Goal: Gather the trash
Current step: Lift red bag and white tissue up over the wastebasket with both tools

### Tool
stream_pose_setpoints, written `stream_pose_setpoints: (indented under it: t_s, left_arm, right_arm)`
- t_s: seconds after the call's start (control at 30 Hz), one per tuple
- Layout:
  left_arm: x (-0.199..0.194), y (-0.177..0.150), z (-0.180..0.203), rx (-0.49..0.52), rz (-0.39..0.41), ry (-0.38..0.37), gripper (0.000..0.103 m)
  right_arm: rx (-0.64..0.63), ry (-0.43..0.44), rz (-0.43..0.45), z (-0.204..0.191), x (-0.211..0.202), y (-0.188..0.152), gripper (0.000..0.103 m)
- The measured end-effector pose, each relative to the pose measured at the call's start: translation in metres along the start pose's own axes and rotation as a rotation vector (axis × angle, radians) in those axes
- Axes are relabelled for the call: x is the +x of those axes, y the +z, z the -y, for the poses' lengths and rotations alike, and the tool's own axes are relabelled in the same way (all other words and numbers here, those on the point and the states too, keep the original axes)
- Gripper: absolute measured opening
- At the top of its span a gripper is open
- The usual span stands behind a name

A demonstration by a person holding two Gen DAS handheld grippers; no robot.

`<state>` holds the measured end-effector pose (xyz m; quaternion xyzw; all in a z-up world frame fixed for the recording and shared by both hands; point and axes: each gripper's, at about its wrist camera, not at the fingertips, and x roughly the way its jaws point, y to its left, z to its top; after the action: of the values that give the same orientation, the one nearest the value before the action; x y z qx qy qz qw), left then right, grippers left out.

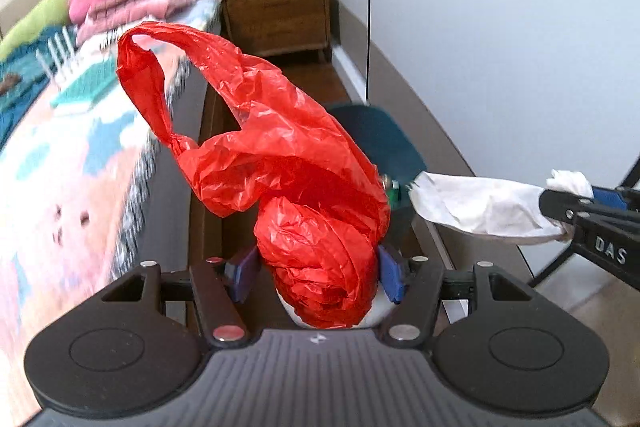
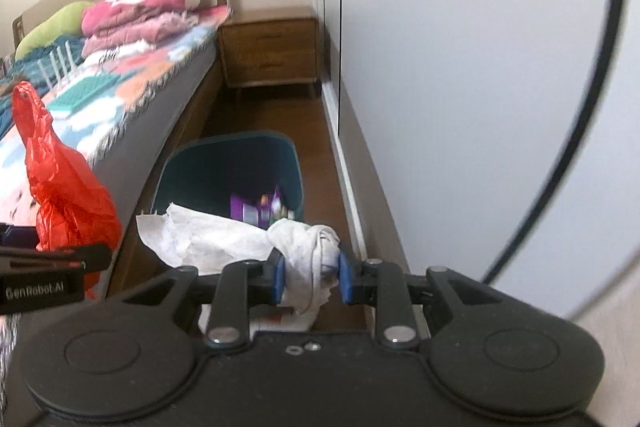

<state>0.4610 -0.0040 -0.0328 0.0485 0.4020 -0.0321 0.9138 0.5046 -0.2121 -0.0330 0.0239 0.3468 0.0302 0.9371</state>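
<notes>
The teal trash bin (image 2: 228, 179) stands on the floor beside the bed (image 2: 132, 99), already holding some packaging. Above and left of the bin, the left gripper (image 1: 320, 271) clamps a crumpled red plastic bag (image 1: 280, 155), light, slippery and floppy, best held at its bunched body. Just above the bin's near rim, the right gripper (image 2: 312, 277) pinches a wad of white tissue (image 2: 224, 239), soft, weightless and easily torn.

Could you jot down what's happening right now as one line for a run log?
left hand-held gripper: shut on red bag | right hand-held gripper: shut on white tissue | bin: on floor beside bed
</notes>
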Motion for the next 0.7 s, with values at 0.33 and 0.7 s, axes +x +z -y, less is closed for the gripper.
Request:
stream_pose_setpoints:
  t_s: [0.33,0.7]
  left_arm:
    - [0.053,0.059,0.0,0.022,0.017,0.001,0.06]
    - [0.146,0.069,-0.009,-0.004,-0.084,-0.011,0.06]
  right_arm:
    - [-0.105,-0.015,0.014,-0.024,0.057,0.042,0.025]
    - [-0.224,-0.006,-0.066,-0.047,0.137,0.04,0.025]
